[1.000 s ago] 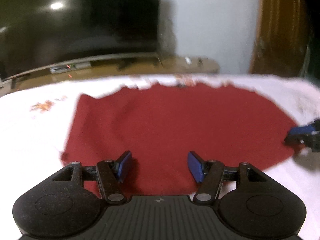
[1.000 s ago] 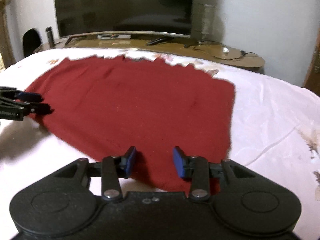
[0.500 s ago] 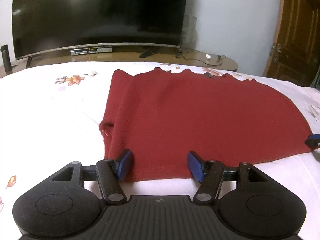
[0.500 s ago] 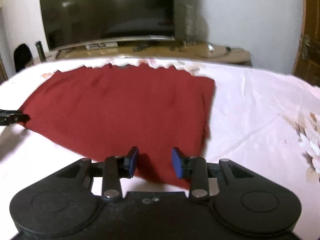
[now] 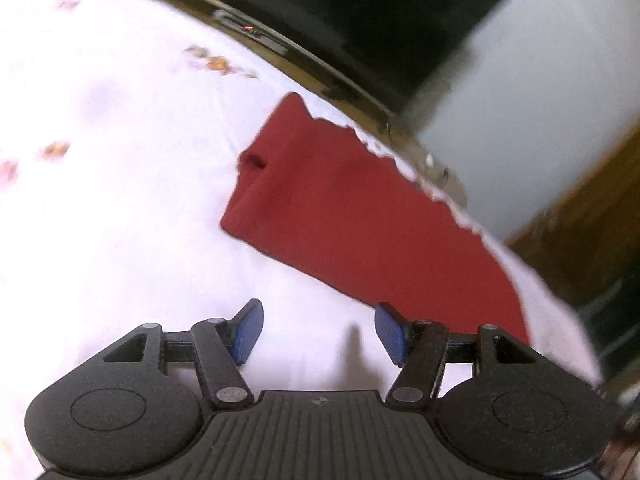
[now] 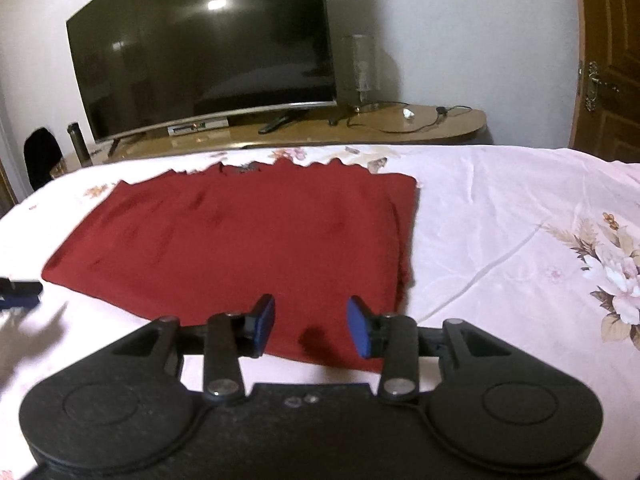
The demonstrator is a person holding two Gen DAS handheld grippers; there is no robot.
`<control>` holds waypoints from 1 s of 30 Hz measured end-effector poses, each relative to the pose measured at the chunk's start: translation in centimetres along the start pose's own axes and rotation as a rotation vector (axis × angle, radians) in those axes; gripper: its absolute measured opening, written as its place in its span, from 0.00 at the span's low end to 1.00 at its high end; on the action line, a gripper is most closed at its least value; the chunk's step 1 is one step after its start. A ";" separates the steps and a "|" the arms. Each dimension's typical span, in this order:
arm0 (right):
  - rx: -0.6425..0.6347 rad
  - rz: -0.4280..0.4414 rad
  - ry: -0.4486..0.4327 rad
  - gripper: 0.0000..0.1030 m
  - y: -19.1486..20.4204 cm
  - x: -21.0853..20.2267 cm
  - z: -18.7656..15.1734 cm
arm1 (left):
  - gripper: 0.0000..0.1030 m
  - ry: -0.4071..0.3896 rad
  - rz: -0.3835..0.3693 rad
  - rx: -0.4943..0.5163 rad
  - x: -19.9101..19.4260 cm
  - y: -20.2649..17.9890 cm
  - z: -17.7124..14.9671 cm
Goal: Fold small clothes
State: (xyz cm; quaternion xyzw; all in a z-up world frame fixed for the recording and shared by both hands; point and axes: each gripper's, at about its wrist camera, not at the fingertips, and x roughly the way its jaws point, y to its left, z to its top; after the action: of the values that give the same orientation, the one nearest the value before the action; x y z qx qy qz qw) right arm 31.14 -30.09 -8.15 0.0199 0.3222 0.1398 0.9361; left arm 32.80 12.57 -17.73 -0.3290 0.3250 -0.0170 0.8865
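A dark red garment (image 6: 248, 240) lies flat and folded on the white flowered bedsheet (image 6: 500, 220). My right gripper (image 6: 312, 322) hovers over its near edge by the near right corner. Its jaws are opening and the pads press on nothing, with only flat cloth below the gap. In the tilted, blurred left wrist view the garment (image 5: 360, 220) lies ahead and to the right. My left gripper (image 5: 318, 326) stands open over bare sheet (image 5: 120, 200), just short of the cloth's near edge. The left gripper's fingertips (image 6: 18, 294) also show at the far left of the right wrist view, beside the cloth's left corner.
Beyond the bed's far edge a long wooden stand (image 6: 400, 128) carries a large dark television (image 6: 200, 52), a glass vase (image 6: 360, 68), a remote and cables. A wooden door (image 6: 608, 60) is at the right. Bare sheet spreads right of the garment.
My left gripper has drawn back off the garment's edge onto bare sheet and rolled, tilting its view. My right gripper has shifted toward the garment's right corner, its jaws slightly wider.
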 end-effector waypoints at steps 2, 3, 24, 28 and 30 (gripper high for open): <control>0.009 0.018 -0.006 0.38 0.6 0.0 0.1 | 0.60 -0.006 -0.019 -0.083 0.2 0.7 0.0; 0.013 0.026 -0.008 0.38 0.9 -0.1 0.1 | 0.60 -0.008 -0.033 -0.133 0.5 1.2 0.2; 0.114 0.080 -0.030 0.40 1.6 4.5 1.2 | 0.59 -0.084 -0.078 -0.263 3.6 2.5 2.1; 0.193 0.073 -0.004 0.41 -0.1 5.4 1.0 | 0.36 -0.069 -0.069 -0.279 4.8 2.7 2.7; 0.193 0.065 0.007 0.41 -0.3 5.5 0.9 | 0.35 -0.095 -0.084 -0.305 5.0 3.0 2.7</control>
State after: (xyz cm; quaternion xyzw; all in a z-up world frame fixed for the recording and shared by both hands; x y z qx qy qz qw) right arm 35.90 -28.82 -10.75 0.1200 0.3366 0.1383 0.9237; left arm 37.78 15.22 -20.81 -0.4734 0.2673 0.0109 0.8392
